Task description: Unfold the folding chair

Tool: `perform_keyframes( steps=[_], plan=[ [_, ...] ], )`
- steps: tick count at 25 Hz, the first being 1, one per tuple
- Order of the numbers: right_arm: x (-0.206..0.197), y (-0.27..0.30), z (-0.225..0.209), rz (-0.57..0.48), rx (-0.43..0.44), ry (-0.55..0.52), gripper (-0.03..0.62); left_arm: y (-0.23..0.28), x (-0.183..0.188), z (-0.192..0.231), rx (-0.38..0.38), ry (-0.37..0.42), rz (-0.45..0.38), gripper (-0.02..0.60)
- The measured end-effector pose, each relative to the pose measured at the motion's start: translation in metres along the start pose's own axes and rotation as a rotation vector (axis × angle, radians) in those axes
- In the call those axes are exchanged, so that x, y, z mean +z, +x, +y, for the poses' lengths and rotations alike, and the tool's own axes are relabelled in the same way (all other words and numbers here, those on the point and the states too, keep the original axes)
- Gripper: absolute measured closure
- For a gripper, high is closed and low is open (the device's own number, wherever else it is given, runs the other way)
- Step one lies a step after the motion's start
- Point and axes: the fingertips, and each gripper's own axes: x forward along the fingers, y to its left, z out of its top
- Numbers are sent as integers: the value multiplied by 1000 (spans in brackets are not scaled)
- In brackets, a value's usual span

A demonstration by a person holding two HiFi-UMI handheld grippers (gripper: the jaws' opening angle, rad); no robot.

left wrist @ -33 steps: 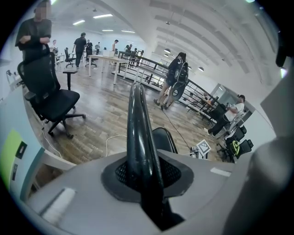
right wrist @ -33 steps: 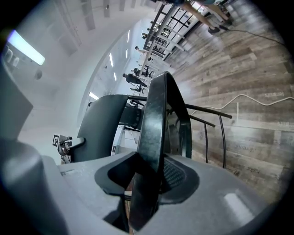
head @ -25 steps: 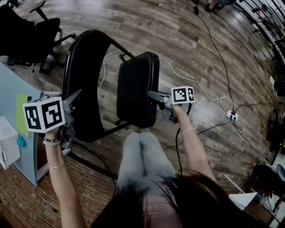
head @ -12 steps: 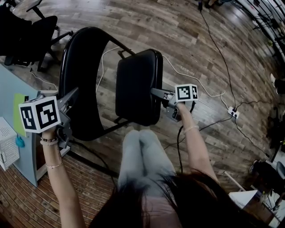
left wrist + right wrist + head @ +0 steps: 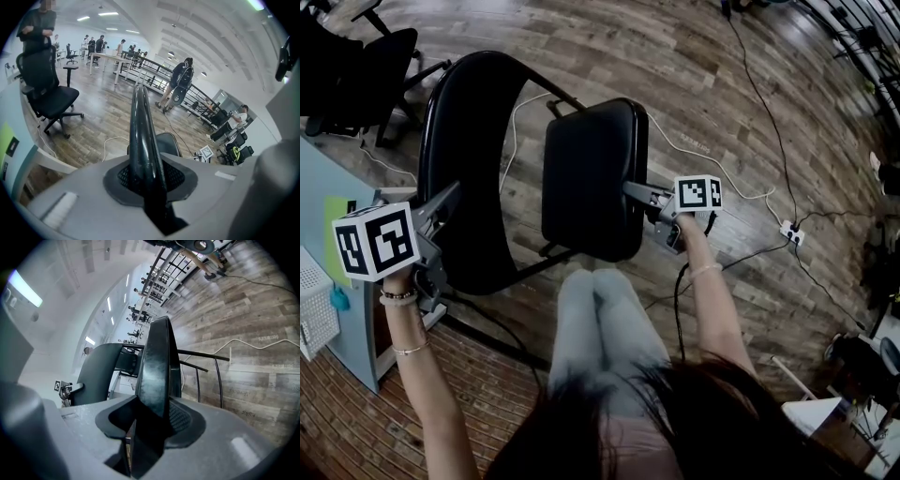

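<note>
This folding chair (image 5: 467, 206) is half open on the floor (image 5: 694, 75) by the person's knees (image 5: 595, 291), left claw (image 5: 450, 199) clamped on the backrest rim (image 5: 140, 140), right claw (image 5: 636, 190) pinching the seat edge (image 5: 157, 362) but its jaws have just been easing apart, so I reckon the seat could slip free and swing back.

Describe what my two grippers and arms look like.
Both the left gripper and right gripper are grey, each carrying a white cube with black square markers. No sleeves show on the arms; bracelets circle both wrists. A black cable trails from the right gripper, whose jaws have just been opening around the seat.
</note>
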Motion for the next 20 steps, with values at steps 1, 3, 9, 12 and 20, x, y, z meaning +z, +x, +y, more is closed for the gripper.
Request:
perform_keyframes(
  steps=[1, 3, 9, 12, 20],
  plan=[
    [0, -1, -2, 1, -3, 1, 424, 0, 0, 1, -3, -1, 0, 526],
    [0, -3, -5, 4, -8, 2, 422, 1, -1, 3, -9, -5, -1, 526],
    [0, -6, -14, 6, -16, 2, 418, 2, -2, 12, -27, -15, -5, 526],
    [1, -9, -20, 7, -18, 3, 416, 4, -3, 14, -33, -18, -5, 526],
    [1, -17, -32, 1, -20, 5, 411, 7, -5, 16, -46, -23, -8, 525]
  ],
)
